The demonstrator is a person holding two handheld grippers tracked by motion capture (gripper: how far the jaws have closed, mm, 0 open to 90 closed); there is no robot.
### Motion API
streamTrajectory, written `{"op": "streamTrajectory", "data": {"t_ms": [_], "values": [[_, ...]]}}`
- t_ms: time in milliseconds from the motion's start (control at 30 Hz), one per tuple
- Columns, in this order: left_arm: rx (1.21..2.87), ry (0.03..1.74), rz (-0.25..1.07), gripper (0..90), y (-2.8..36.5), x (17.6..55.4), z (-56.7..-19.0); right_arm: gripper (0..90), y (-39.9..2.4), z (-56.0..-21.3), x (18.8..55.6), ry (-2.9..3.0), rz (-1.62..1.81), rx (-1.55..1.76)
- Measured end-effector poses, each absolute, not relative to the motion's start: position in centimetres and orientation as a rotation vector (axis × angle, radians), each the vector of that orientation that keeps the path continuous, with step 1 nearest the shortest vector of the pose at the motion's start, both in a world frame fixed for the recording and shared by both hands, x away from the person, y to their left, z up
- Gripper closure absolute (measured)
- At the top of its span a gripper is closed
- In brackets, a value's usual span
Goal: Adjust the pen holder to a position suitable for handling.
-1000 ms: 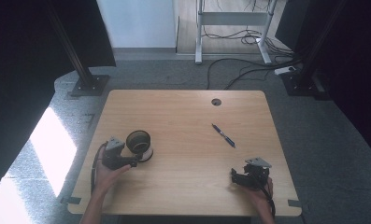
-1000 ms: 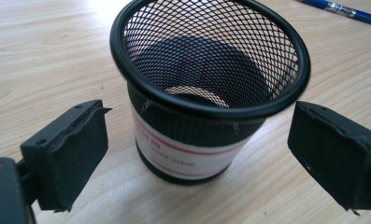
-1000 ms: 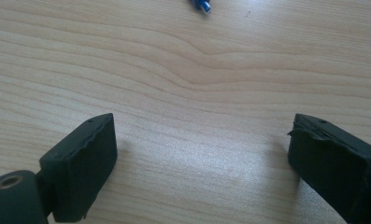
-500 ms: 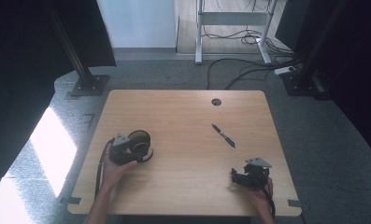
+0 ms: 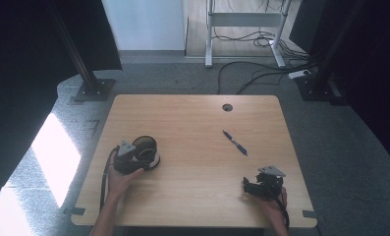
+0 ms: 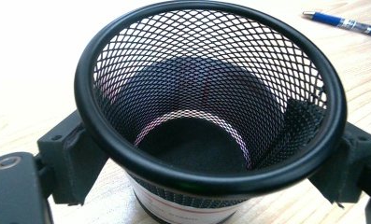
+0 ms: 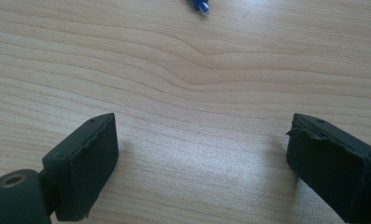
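A black wire-mesh pen cup [image 5: 147, 146] stands upright on the left part of the wooden table [image 5: 192, 118]. My left gripper [image 5: 139, 156] reaches around it from the near side. In the left gripper view the cup [image 6: 211, 93] is empty, and the left gripper [image 6: 209, 161] has one jaw on each side of its wall, spread wide, close to the mesh. A blue pen [image 5: 235, 143] lies right of centre; its tip shows as the pen [image 7: 199, 5] in the right gripper view. My right gripper [image 5: 248, 187] rests open near the front right, and the right gripper [image 7: 202, 163] has bare wood between its jaws.
A round cable hole [image 5: 227, 107] sits near the table's far edge. The pen [image 6: 346, 23] lies beyond the cup at upper right in the left gripper view. Black stands, cables and a grey floor surround the table.
My left gripper has slid forward and to the right until its jaws straddle the cup. The right gripper and the pen have stayed put.
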State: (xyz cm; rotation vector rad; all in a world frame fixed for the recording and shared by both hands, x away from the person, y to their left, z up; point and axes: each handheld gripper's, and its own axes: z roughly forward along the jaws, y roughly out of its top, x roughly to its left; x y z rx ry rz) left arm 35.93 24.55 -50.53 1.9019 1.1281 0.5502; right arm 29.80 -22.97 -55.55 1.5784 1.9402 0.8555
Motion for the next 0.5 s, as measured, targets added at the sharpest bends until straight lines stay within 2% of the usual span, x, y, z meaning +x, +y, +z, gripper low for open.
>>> {"op": "streamTrajectory", "data": {"t_ms": [500], "values": [[1.887,1.149,0.557,10.9,24.7,34.2,-50.1,8.8,-23.0,-55.5,29.8,1.939,0.854,1.578]]}}
